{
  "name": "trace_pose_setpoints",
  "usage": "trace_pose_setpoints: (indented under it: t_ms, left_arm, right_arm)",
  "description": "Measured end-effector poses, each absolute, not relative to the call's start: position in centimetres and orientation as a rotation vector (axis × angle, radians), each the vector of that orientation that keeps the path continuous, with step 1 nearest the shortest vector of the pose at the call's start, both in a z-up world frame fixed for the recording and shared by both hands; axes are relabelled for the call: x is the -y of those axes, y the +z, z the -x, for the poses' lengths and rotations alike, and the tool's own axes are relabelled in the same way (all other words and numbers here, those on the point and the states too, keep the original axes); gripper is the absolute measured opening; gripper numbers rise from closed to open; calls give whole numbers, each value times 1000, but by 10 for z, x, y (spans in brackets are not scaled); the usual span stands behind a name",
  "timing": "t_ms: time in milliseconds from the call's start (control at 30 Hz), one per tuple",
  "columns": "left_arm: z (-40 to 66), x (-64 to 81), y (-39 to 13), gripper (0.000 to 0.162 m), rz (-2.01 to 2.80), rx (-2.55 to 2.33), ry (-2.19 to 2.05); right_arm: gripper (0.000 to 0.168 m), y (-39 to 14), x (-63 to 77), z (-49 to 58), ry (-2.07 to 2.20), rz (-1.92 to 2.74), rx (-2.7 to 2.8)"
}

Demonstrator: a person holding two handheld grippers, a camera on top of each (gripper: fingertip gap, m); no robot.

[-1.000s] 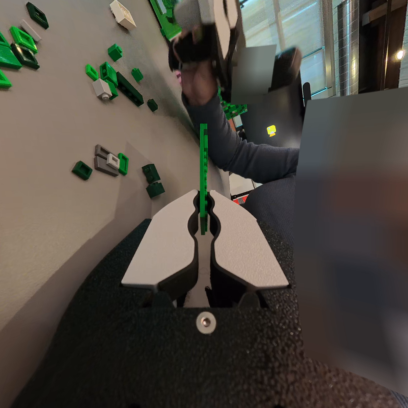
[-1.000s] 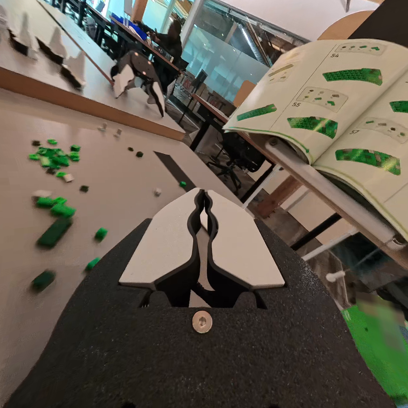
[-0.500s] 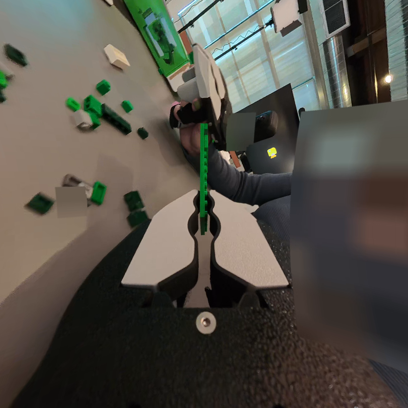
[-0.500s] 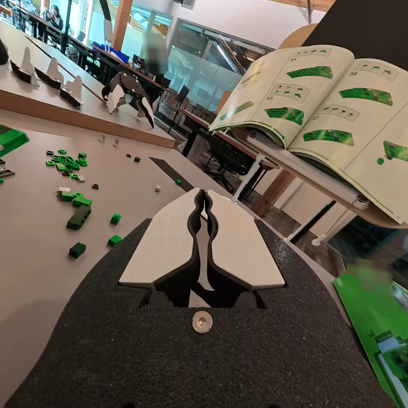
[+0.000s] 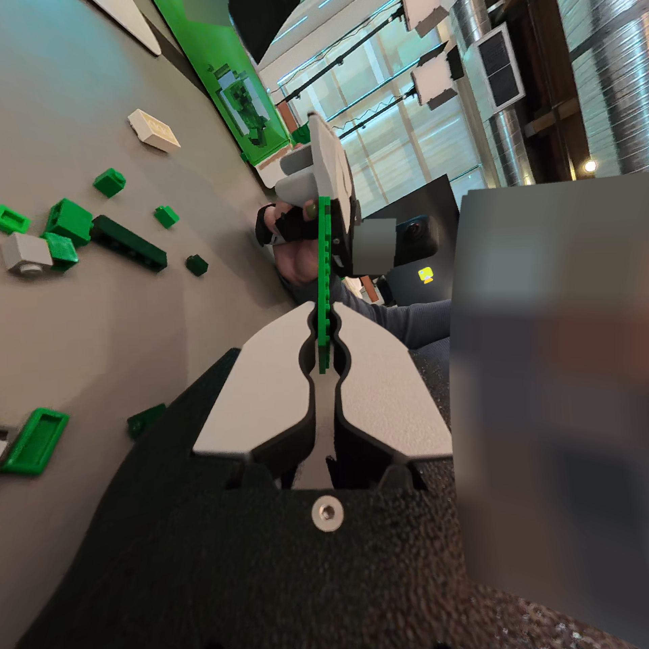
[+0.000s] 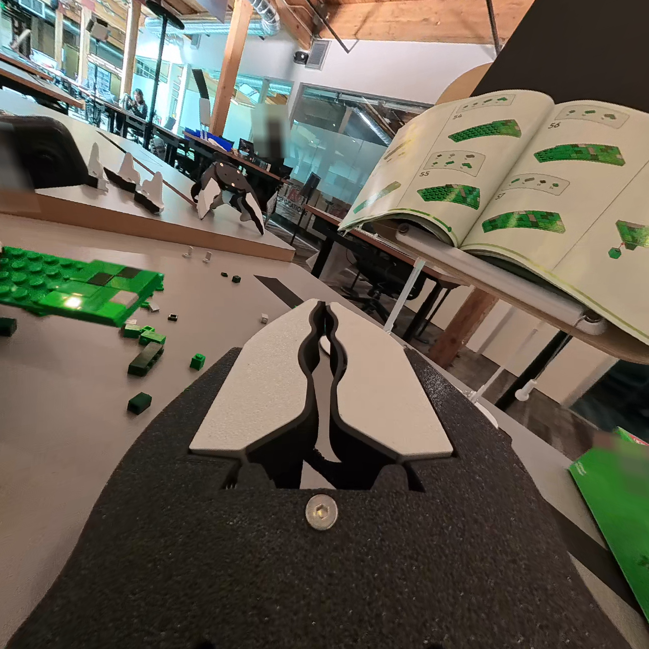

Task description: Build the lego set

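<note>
1. Writing and labels: the open instruction booklet on its stand carries printed step numbers and pictures of green plates; the green box at the desk's far edge bears a blocky green figure; a small yellow sticker sits on a dark panel. Their words are not given here.
2. The left tongs are clamped on the edge of the green lego plate, which stands edge-on in the left wrist view and reaches toward the right tongs and the hand that holds them.
3. The right tongs are closed with nothing between them, aimed past the desk's edge toward the booklet.
4. In the right wrist view the same green lego plate shows its studded face, partly tiled in green, dark and grey, lifted above the desk.
5. Open room: the grey desk is bare ahead of the right tongs, with its edge close behind their tips.
6. Loose pieces: a long dark green brick, small green bricks, a grey piece and a white brick lie well apart.
7. Room: a workshop with wooden beams, glass partitions, further desks and spare grippers on a neighbouring one.
</note>
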State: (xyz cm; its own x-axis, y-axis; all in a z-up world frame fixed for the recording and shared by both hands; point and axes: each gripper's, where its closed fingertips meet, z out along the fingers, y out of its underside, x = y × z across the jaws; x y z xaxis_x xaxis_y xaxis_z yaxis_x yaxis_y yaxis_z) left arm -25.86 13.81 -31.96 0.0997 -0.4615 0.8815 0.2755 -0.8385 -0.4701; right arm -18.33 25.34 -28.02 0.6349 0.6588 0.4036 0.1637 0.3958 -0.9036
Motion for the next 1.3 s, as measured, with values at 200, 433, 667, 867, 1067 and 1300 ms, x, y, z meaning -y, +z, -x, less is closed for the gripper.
trace_pose_setpoints:
  t_ms: [200,433,667,867,1067,1300]
  left_arm:
    - [267,-130,-324,4,1900,-190,-1722]
    - [283,-130,-332,4,1928,-139,-1670]
    - [283,-131,-338,4,1955,-122,-1690]
    - [285,-131,-335,4,1928,-97,-1740]
    - [283,-130,-338,4,1949,-113,-1746]
    - [282,-129,-339,4,1956,-112,-1744]
  right_arm:
    - [0,-280,-252,185,379,1141,874]
    - [0,-284,-248,193,391,1126,920]
    - [0,-285,-239,199,392,1091,972]
    - [0,-287,-235,203,393,1070,1001]
    - [0,-288,-230,207,377,1041,1034]
    - [0,-288,-230,206,383,1044,1031]
